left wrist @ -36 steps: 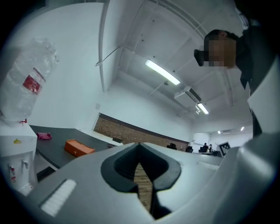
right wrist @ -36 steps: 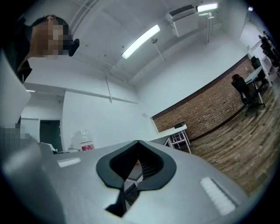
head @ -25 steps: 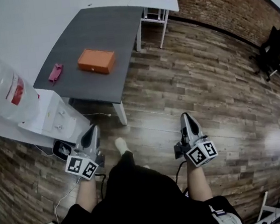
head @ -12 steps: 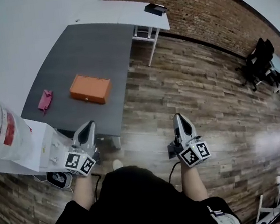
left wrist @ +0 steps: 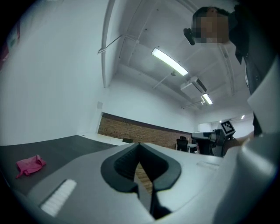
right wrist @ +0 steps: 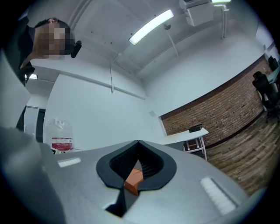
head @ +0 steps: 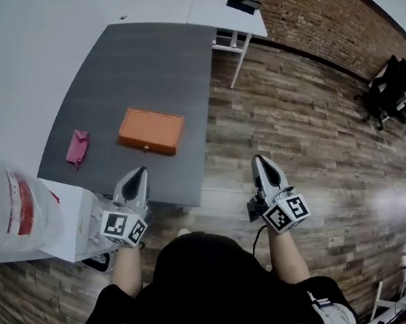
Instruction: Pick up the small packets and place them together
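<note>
Wood-plank floor [head: 318, 143] all over, brick wall [head: 301, 6] running 12 to 3 o'clock, white wall [head: 22, 62] at 10. Grey worktop [head: 147, 62] mid-frame, white desk [head: 220, 5] at 12, black chair [head: 392, 76] at 3, water cooler [head: 71, 221] at 8.

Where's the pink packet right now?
Head view: the pink packet lies on the grey table near its left edge, left of the orange box, ahead of the left gripper.

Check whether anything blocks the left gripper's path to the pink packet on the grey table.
Nothing visible does. Only bare grey table lies between the left gripper and the pink packet; the orange box sits off to the right.
</note>
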Demonstrator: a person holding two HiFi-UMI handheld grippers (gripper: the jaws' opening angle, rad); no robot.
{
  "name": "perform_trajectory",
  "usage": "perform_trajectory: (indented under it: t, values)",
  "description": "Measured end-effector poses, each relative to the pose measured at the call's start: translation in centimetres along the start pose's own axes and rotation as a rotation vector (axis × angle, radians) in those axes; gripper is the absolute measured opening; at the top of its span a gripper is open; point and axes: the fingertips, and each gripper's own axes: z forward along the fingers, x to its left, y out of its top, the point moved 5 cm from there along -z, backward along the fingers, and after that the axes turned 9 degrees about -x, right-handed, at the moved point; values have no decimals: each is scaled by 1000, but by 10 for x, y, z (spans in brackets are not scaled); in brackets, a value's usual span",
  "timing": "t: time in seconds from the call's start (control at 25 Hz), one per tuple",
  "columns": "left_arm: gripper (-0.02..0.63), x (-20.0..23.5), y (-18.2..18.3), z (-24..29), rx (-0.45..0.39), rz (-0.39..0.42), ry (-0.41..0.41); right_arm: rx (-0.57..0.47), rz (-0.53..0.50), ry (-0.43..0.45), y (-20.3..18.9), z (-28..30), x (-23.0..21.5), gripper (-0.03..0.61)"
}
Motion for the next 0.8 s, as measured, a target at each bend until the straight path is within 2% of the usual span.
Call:
perform_trajectory:
  t: [0.16, 0.32, 0.52, 0.68, 0.8]
  values:
    - [0, 15, -9, -14, 35, -14, 44, 57, -1, 45, -14, 24, 10, 2]
    - [0, 27, -13, -23, 29, -22, 106, 120, 5, 108, -27, 52, 14, 2]
    - [0, 37, -15, -19, 13, 24, 185, 181, 4, 213, -43, 101, 9, 2]
    - [0, 54, -14, -10, 32, 111, 226, 194, 8, 333, -56, 154, 14, 2]
    - [0, 64, -11, 0, 21, 123, 291, 215, 25, 396, -62, 185, 14, 2]
